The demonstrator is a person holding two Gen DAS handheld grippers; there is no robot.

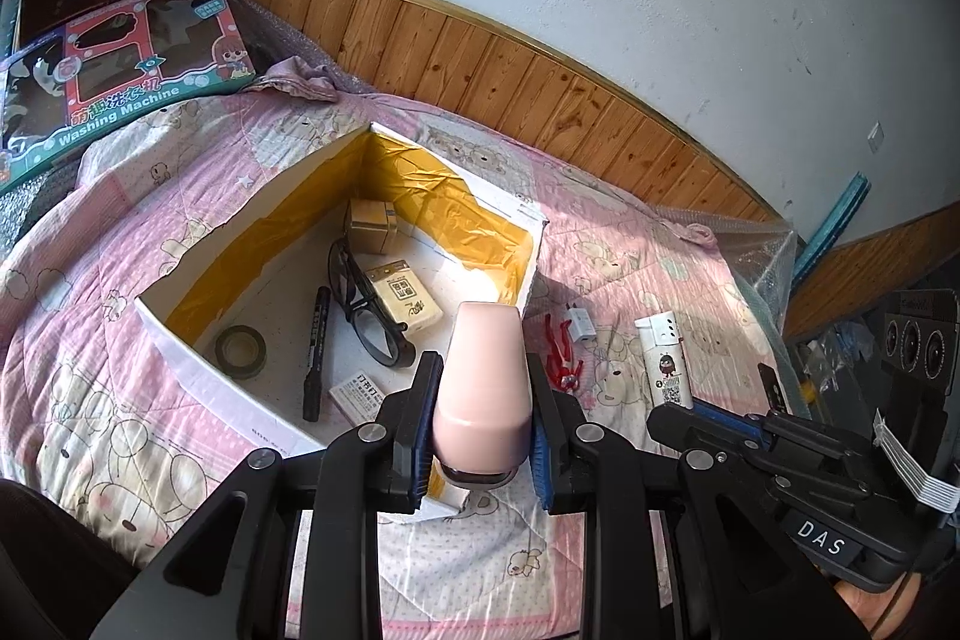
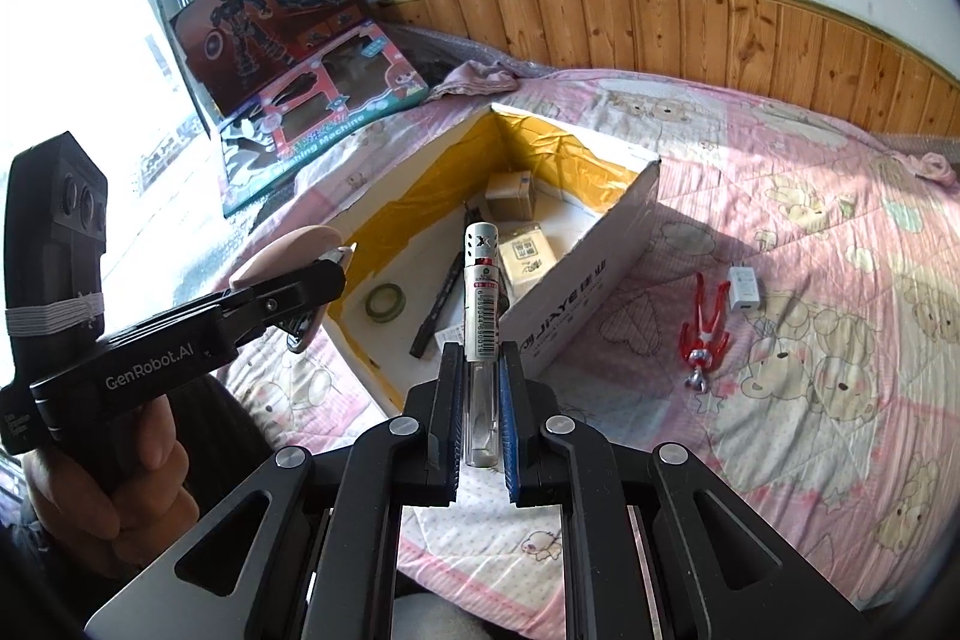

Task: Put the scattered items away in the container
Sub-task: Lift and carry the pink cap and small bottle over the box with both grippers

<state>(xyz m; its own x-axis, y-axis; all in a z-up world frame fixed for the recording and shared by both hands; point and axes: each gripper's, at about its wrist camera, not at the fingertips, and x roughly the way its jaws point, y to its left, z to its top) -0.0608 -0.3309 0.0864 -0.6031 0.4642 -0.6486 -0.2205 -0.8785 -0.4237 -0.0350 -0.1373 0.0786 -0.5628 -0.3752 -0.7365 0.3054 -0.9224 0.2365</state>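
My left gripper (image 1: 483, 364) is shut on a pink rounded item (image 1: 483, 394), held above the near corner of the white cardboard box (image 1: 198, 364) lined with yellow tape. Inside lie glasses (image 1: 360, 304), a black marker (image 1: 315, 352), a tape roll (image 1: 240, 349), a small carton (image 1: 371, 223) and a card pack (image 1: 405, 295). My right gripper (image 2: 480, 358) is shut on a lighter (image 2: 482, 292), just before the box's near wall (image 2: 576, 316). A red figure (image 2: 705, 322) and a white charger (image 2: 743, 289) lie on the quilt right of the box.
Pink cartoon quilt (image 2: 810, 400) covers the bed. Two toy boxes (image 1: 120, 70) lean at the far left. A wood-panelled wall (image 1: 540, 100) runs behind. A hand (image 2: 120, 472) holds the left gripper's handle. Bubble wrap (image 1: 762, 250) hangs at the bed's right edge.
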